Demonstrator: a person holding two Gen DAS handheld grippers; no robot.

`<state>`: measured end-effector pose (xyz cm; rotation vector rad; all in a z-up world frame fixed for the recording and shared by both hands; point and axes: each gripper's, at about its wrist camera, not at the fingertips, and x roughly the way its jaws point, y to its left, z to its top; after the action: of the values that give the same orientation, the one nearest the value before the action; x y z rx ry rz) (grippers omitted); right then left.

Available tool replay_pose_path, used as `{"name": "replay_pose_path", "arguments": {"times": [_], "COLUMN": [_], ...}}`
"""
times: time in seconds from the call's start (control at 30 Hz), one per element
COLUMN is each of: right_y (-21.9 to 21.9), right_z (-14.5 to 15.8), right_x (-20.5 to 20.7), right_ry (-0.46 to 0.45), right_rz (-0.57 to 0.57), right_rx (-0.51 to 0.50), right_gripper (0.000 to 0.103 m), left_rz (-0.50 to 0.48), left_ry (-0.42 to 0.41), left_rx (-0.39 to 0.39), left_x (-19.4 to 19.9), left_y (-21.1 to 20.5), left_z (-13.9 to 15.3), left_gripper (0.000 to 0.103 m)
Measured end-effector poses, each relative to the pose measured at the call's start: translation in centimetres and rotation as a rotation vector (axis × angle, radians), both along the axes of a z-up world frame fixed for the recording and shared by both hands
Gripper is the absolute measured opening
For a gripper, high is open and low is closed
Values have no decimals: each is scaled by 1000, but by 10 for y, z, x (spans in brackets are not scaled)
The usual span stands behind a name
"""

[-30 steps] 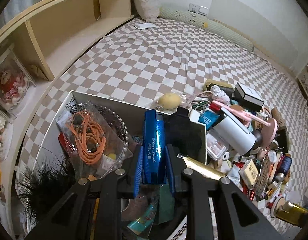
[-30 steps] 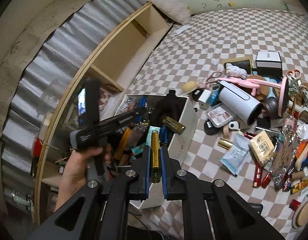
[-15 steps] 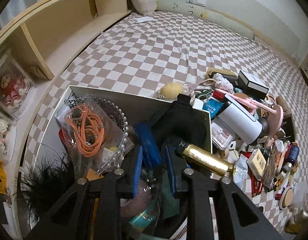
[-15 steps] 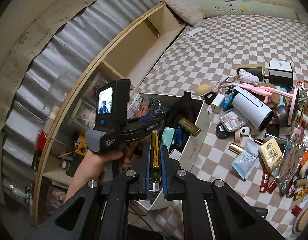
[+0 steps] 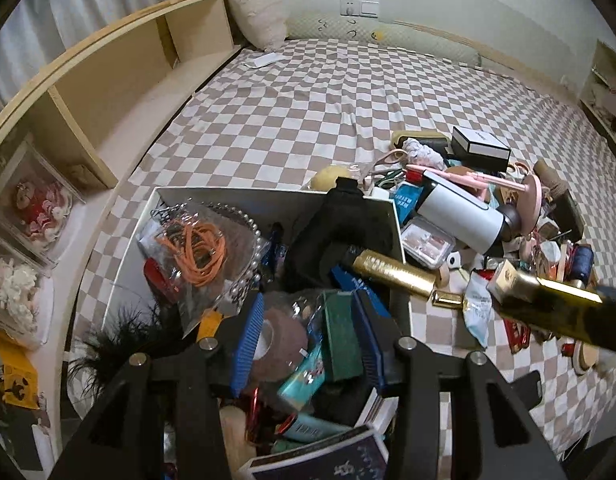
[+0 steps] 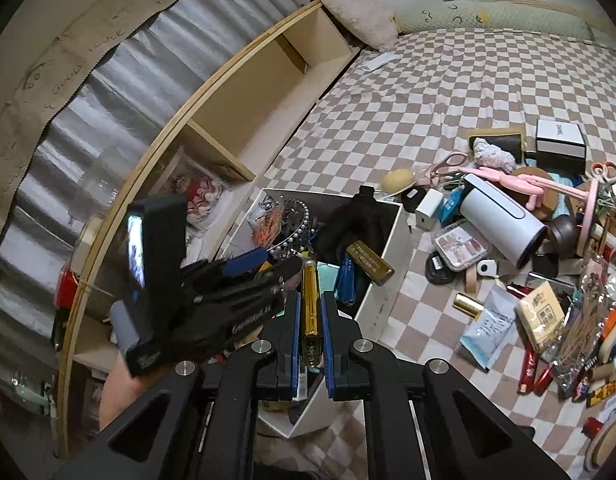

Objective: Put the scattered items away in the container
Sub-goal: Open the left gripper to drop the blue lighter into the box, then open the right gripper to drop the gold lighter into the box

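The white box [image 5: 268, 196] sits on the checkered bed, crowded with a bag of orange cord [image 5: 196, 244], a black cloth and a thick gold tube [image 5: 392, 276] leaning over its right wall. My left gripper [image 5: 310, 340] hovers above the box's near end. Its jaws are opening, and only the box's contents show below them. A blue tube [image 6: 344, 276] lies inside under the gold one. My right gripper [image 6: 310, 300] is shut on a slim gold tube [image 6: 310, 312] over the box's near edge [image 6: 392, 256], close beside the left gripper [image 6: 268, 266].
Scattered items cover the bed right of the box: a white cylinder [image 5: 460, 216], a black-and-white box [image 5: 480, 144], a pink stand [image 6: 588, 216], packets and tubes. A wooden shelf [image 5: 108, 92] runs along the left. A person's hand [image 6: 116, 380] grips the left gripper's handle.
The left gripper let go of the blue tube, which dropped into the box, and its jaws spread wider. The right gripper carried the slim gold tube closer over the box.
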<state>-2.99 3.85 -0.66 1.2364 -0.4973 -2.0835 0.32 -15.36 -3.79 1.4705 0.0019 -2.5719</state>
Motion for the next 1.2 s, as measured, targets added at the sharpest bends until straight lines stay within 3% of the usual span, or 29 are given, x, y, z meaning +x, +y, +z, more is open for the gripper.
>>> {"name": "replay_pose_path", "arguments": {"times": [0.23,0.8,1.07,1.13,1.2], "right_y": [-31,-94,-106,-109,-110], "right_z": [-7,-30,-49,-54,-58], "right_x": [-15,-52,-74,-77,-78], "right_ry": [-10,45,-9,-41,-62], "right_rz": [25,48,41,48,43], "right_rx": [13,175,168,154,143], "right_gripper": [10,10,10,10,11], "left_rz": [12,-99,-158,-156,-148], "left_ry": [-5,-27,-42,-45,-46], "left_rx": [-8,-78,-132,-143,-148], "left_x": [20,44,49,50,50], "left_y": [-13,-5,6,5,2], "left_z": [2,-1,-4,-5,-5], "left_gripper": [58,59,60,70,71]}}
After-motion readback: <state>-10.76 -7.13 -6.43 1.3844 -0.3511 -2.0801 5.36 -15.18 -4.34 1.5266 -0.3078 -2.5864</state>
